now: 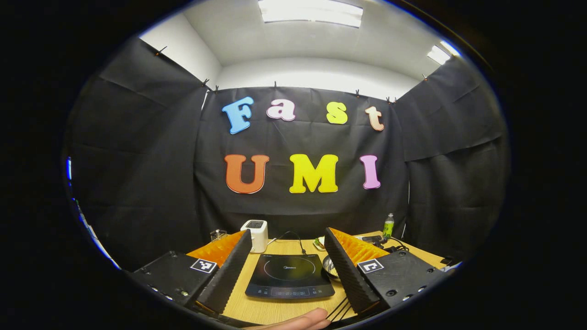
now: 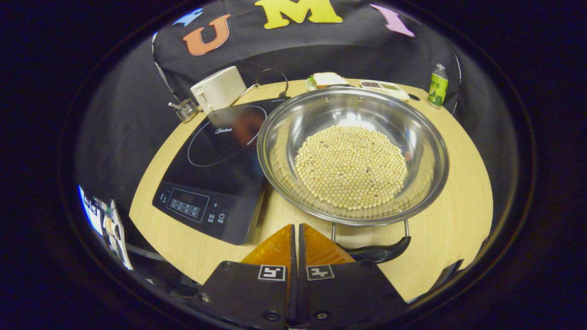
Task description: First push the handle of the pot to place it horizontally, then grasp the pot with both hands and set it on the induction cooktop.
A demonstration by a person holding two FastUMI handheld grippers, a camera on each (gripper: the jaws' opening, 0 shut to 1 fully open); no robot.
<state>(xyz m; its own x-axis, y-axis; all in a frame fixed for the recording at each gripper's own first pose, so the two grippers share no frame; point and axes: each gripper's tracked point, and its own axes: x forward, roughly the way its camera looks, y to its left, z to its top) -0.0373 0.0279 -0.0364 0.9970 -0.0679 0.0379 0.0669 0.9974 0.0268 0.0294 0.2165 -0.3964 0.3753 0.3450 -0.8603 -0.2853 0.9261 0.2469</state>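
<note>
Right gripper view: right gripper (image 2: 297, 238), fingers together and empty, beside the black handle (image 2: 376, 253) of the round steel pot (image 2: 426, 151) with beans, next to the black induction cooktop (image 2: 215, 156). Left gripper (image 1: 289, 256) wide open, empty. Hard push may spill beans.

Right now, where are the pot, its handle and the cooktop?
pot (image 2: 403, 123), right gripper view, bare inner wall above the beans.
handle (image 2: 376, 252), right gripper view, middle of the dark grip at the pot's near rim.
cooktop (image 2: 229, 151), right gripper view, glass surface inside the ring.
</note>
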